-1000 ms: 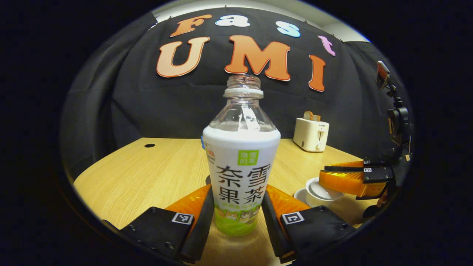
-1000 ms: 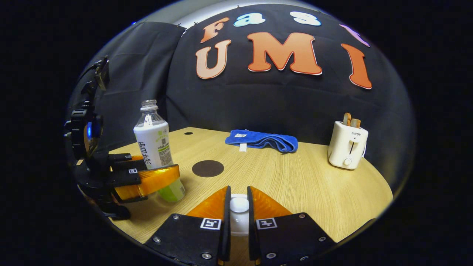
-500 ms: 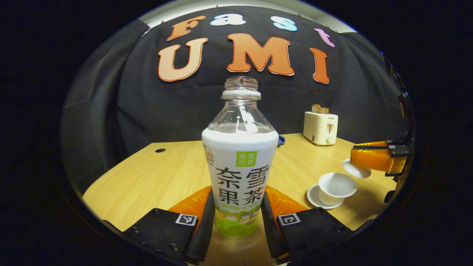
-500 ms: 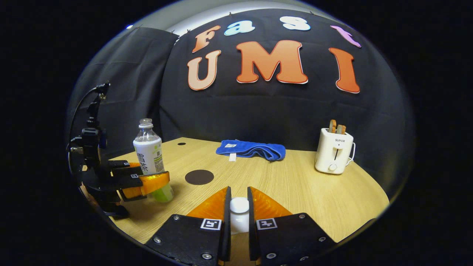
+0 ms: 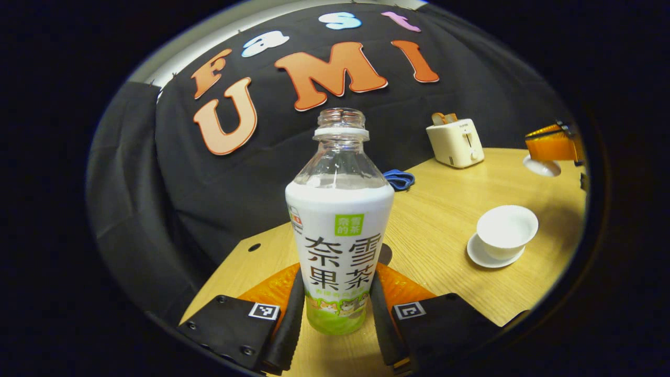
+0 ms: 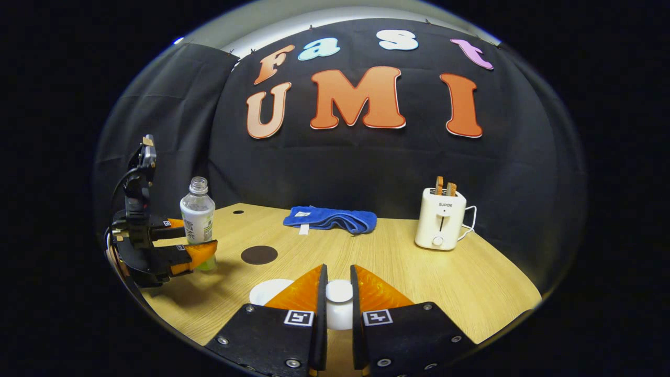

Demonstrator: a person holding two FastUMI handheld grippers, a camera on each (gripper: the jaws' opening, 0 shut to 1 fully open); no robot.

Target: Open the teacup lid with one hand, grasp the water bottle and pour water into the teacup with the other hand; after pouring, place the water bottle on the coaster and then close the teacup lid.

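The wooden table [image 6: 419, 277] is carrying everything in the booth. At its back edge in the right gripper view, a white toaster [image 6: 439, 225] is standing with two slices sticking out of its slots, and a folded blue towel [image 6: 330, 220] is lying to the left of it, well apart.

The water bottle [image 5: 340, 230] is standing upright in the left gripper view, uncapped, with clear liquid sitting just above the top of its white label. The left gripper [image 5: 335, 319] is clamping it low on the label, one finger pressing on each side. In the right gripper view the same bottle is showing at the far left, with that gripper around it, and whether its base is touching the table cannot be told.

The white teacup [image 5: 506, 230] is sitting open on its saucer [image 5: 484, 257] to the right of the bottle, well apart from it. In the right gripper view its rim is peeking out just left of the near fingers.

The dark round coaster [image 6: 259, 255] is lying bare on the table between the bottle and the teacup.

The right gripper [image 6: 337, 309] is closing narrowly on the knob of the teacup lid [image 6: 339, 303], both fingers pressing on it. In the left gripper view the lid is hanging beneath those fingers, above and beyond the cup, apart from it.
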